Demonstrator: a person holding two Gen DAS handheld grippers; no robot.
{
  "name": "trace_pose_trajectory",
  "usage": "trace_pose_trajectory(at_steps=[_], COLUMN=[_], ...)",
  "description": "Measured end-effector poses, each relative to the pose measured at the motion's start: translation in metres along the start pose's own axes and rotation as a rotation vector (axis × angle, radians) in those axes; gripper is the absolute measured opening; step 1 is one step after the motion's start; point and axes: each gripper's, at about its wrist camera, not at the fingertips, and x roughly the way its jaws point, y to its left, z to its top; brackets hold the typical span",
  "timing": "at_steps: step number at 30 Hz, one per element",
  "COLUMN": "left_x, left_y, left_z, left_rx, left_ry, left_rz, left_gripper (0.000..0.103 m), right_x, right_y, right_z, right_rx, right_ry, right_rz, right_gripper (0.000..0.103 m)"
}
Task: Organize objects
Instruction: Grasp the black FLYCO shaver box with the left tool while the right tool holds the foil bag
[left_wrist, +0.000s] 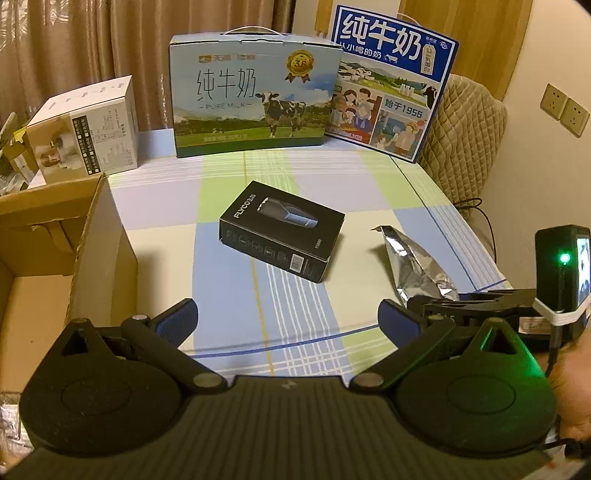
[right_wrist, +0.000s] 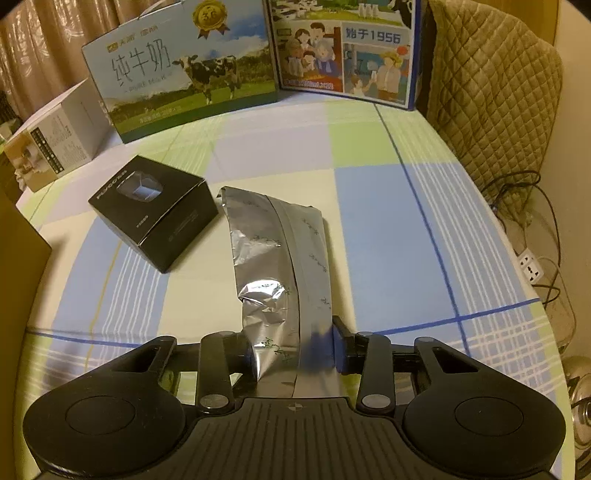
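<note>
The right gripper (right_wrist: 295, 354) was clamped on the near end of a crinkled silver foil pouch (right_wrist: 280, 258) lying on the checked surface (right_wrist: 388, 206). The left gripper (left_wrist: 288, 317) hung wide and empty, facing the black rectangular shaver box (left_wrist: 280, 232). Neither item seemed to be in the open brown cardboard carton (left_wrist: 85, 236) at the left, so most sorting looked undone.

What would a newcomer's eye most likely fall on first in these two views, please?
Probably the crinkled silver foil pouch, lying on the checked tablecloth with its near end pinched in the right gripper. Just left of it lies a black Flyco box, ahead of the open left gripper. Two big milk cartons stand along the table's far edge.
</note>
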Motion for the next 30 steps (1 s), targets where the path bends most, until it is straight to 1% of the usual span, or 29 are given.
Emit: trace_pose_trajectory(at_steps=[11,16,19,24,27,30], left_x=[0.028,0.050,0.067,0.099,0.114,0.127], left_y=[-0.008,-0.011,-0.014,-0.014,-0.007,0.002], left_z=[0.019,0.033,0.043,0.056,0.063,0.071], left_rx=[0.014,-0.006,0.024,0.135,0.130,0.114], left_ry=[0.016,0.024,0.039,0.073,0.090,0.090], left_rz=[-0.001,0.008,0.003,0.025,0.023,0.050], left_gripper=[0.102,0.102,0.102,0.102,0.102,0.102], right_x=[-0.007,-0.007,-0.006,-0.005,-0.004,-0.004], right_y=[-0.008,-0.008,-0.011,-0.020,-0.024,-0.026], right_z=[0.011,0.016,0.020,0.024,0.026,0.026], right_rx=[0.012,-0.004,0.004,0.021,0.032,0.037], right_ry=[-0.041,-0.055,-0.059,-0.067,-0.071,-0.071], right_rz=[0.026,0.031,0.036,0.033,0.032,0.031], right_gripper=[0.035,0.035,0.035,0.035,0.035,0.035])
